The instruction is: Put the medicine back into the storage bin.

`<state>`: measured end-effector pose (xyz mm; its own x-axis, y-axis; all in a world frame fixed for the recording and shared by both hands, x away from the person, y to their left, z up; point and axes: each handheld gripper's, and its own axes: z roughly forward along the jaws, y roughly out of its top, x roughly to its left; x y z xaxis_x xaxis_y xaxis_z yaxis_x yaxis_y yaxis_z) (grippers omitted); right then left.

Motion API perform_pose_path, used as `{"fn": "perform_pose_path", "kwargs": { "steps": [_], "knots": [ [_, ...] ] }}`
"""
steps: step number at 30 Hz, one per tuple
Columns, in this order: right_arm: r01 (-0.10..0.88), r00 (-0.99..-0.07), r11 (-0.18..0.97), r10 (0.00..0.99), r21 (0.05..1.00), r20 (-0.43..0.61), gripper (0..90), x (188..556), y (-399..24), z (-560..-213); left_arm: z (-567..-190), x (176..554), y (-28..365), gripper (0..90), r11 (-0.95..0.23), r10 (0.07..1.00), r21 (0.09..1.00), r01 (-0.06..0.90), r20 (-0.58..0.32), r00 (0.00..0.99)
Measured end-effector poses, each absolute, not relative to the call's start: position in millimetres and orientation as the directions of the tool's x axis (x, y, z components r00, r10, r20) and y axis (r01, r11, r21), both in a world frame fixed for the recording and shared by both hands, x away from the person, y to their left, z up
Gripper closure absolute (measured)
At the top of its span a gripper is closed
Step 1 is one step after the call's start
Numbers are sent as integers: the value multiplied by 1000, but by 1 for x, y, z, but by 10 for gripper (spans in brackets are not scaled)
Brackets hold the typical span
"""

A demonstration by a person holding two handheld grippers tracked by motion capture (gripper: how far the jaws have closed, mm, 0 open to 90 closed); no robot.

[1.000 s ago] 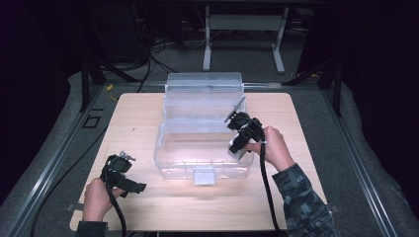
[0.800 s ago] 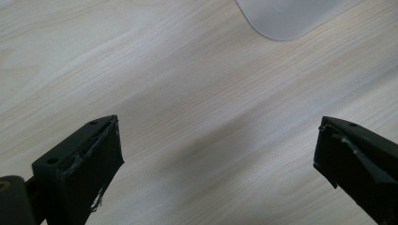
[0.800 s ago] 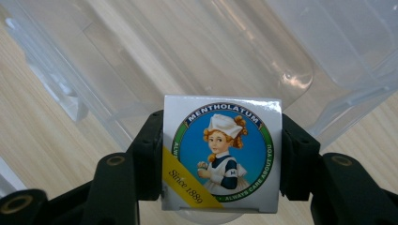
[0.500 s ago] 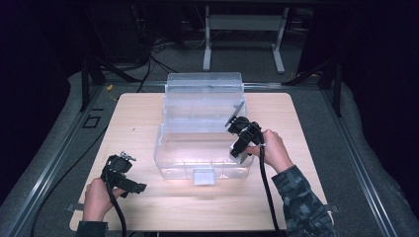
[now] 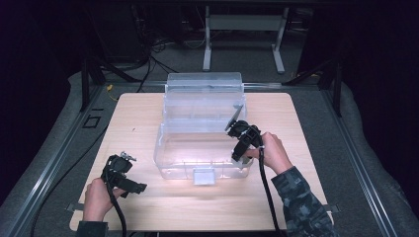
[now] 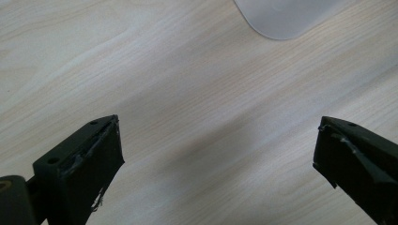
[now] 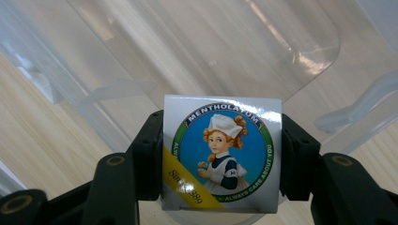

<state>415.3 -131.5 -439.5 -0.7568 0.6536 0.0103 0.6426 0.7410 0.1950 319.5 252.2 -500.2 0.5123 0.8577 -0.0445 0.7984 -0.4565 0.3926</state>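
We see one pale wooden tabletop (image 5: 148, 118), and on it one clear plastic box (image 5: 170, 148) with its lid (image 5: 205, 89) standing open at the far side. A white latch tab (image 5: 203, 176) sits at the middle of the box's near wall. As far as the high view lets us tell, the box's floor is bare; the wood grain shows through it.

There are two grippers, one in each hand. The right gripper (image 5: 241, 148) hangs over the right end of the box, at its rim, pointing down into it. In the right gripper view we find its two black jaws clamped on one small white packet (image 7: 220, 152), one jaw against each side edge. The packet bears a round blue label with a nurse figure and the word "Mentholatum". So the packet sits squarely between the jaws, held above the clear floor of the box, with a rounded clear wall of the box behind it. Whether the packet touches the box we cannot tell.

The left gripper (image 5: 133, 187) rests low over the tabletop near the front left corner, well apart from the box. In the left gripper view (image 6: 216, 154) its jaws stand wide apart with nothing but bare wood between them, and the white tab shows at the top edge.
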Motion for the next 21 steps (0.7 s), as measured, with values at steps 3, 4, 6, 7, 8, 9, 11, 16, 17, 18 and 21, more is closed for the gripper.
{"fn": "perform_pose_path", "kwargs": {
  "steps": [3, 4, 6, 7, 8, 9, 11, 16, 17, 18, 21],
  "knots": [
    [648, -753, 740, 657, 182, 8, 451, 416, -132, -442, -500, 320, 252, 15, -456, 858, 392, 799, -45, 511],
    [647, -755, 741, 656, 183, 10, 451, 416, -132, -442, -500, 320, 252, 15, -456, 858, 392, 799, -46, 512],
    [649, -753, 739, 658, 182, 16, 451, 416, -132, -443, -500, 320, 252, 15, -456, 857, 393, 798, -46, 513],
    [651, -753, 741, 658, 164, 15, 451, 416, -131, -442, -500, 320, 252, 15, -456, 857, 393, 799, -46, 512],
    [650, -752, 740, 659, 172, 8, 451, 416, -131, -443, -500, 320, 252, 15, -456, 857, 392, 799, -46, 513],
    [649, -753, 741, 658, 171, 8, 451, 416, -130, -444, -500, 320, 252, 15, -457, 857, 392, 799, -46, 513],
    [645, -757, 745, 654, 168, 6, 451, 417, -130, -444, -500, 319, 252, 15, -456, 858, 393, 799, -46, 512],
    [645, -757, 747, 653, 159, 0, 451, 417, -127, -448, -500, 319, 252, 15, -453, 859, 394, 800, -48, 510],
    [645, -758, 748, 652, 159, 5, 451, 417, -126, -449, -501, 320, 253, 15, -457, 857, 393, 798, -45, 513],
    [644, -759, 751, 651, 145, 2, 451, 417, -126, -449, -501, 320, 253, 15, -457, 858, 393, 798, -44, 512],
    [646, -756, 748, 654, 148, -6, 451, 417, -126, -452, -500, 320, 253, 15, -456, 858, 394, 798, -44, 512]
  ]
}}
